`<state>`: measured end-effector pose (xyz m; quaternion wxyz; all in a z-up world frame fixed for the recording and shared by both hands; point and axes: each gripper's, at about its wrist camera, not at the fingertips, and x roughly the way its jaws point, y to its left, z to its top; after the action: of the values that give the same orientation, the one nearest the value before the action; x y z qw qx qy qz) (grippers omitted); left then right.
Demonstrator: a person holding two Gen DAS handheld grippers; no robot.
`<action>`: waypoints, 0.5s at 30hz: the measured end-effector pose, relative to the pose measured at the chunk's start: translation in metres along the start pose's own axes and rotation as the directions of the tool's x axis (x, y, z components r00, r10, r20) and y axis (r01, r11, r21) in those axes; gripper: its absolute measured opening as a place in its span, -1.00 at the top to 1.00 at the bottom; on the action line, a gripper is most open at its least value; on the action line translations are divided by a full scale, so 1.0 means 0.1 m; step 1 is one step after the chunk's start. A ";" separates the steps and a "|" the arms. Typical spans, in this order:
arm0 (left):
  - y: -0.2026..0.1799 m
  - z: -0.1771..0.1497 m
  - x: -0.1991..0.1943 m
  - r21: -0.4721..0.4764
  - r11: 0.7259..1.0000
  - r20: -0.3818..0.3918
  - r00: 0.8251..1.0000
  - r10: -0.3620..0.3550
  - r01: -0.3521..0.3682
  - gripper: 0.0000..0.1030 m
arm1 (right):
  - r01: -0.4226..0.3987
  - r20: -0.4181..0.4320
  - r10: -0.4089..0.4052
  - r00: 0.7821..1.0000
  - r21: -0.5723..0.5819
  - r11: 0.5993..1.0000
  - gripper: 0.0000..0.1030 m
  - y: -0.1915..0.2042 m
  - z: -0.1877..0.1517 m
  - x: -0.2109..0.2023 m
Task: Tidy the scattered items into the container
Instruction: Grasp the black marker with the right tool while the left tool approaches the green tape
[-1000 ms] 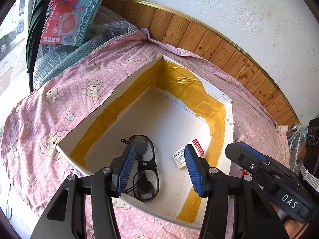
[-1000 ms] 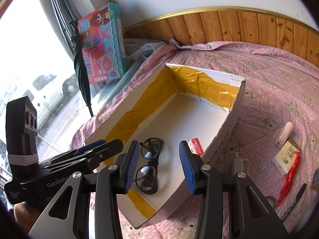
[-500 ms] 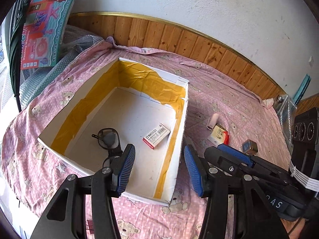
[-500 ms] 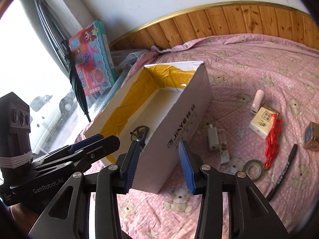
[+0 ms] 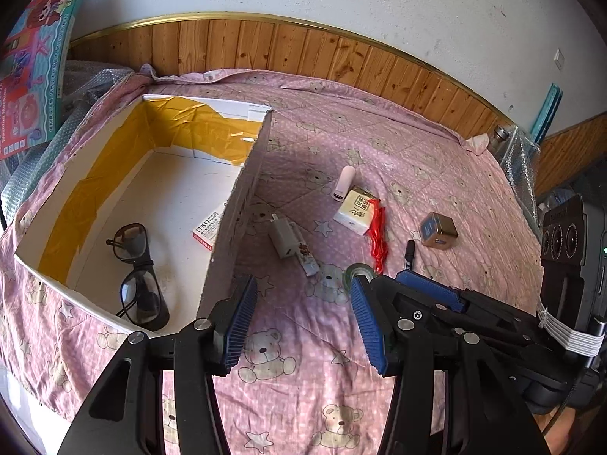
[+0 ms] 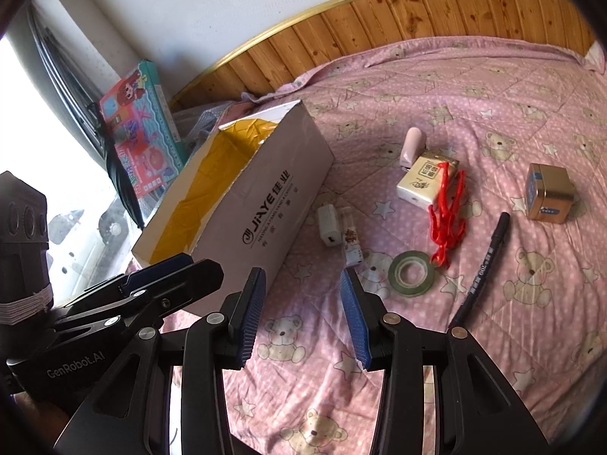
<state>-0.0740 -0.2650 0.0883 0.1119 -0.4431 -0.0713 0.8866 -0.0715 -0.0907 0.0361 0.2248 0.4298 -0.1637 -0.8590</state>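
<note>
Left tongs (image 5: 303, 318) spread wide and empty, hovering above the pink bear-print bedspread (image 5: 288, 375) just off the near right corner of the cardboard box (image 5: 242, 204). Right tongs (image 6: 303, 314) likewise wide apart with nothing between the pads, level over the bedspread, box wall ahead to the left.

Nearest ahead of the right tongs: roll of green tape (image 6: 411, 273) lying flat, slightly right. Just past it, white charger plug (image 6: 329, 225) and a small patterned tube (image 6: 351, 240) side by side, close to the box wall. To the right, black marker pen (image 6: 483, 265) lying lengthwise, its near end cut off behind the right finger. Farther on, red coiled cord (image 6: 447, 212) draped partly over a cream carton (image 6: 421, 182), with a pale pink capped stick (image 6: 411, 144) touching the carton's far edge. Small gold tin (image 6: 548, 191) well apart at far right.

Inside the box, seen from the left wrist: black glasses (image 5: 138, 273) on the floor near the front wall, and a red-and-white packet (image 5: 208, 229) partly hidden behind the right wall. From the right wrist, box contents out of sight. Tape roll in the left view mostly covered by the right tongs reaching across. Print on the carton and packet too small to read.
</note>
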 end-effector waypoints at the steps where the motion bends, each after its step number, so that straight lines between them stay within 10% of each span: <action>1: -0.03 0.00 0.02 0.006 1.000 -0.006 1.000 -0.003 0.003 -0.03 | 0.006 -0.001 -0.006 1.000 0.007 1.000 0.15 -0.05 -0.01 -0.01; 15: -0.46 -0.08 0.75 0.075 0.995 -0.155 0.986 -0.058 0.070 -0.03 | 0.168 -0.052 -0.162 0.985 0.174 0.970 0.36 -0.92 -0.14 0.07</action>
<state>-0.1050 -0.2010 0.0357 0.1631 -0.5025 -0.0412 0.8480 -0.0867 -0.0176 -0.0203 0.1165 0.4762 -0.1990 -0.8486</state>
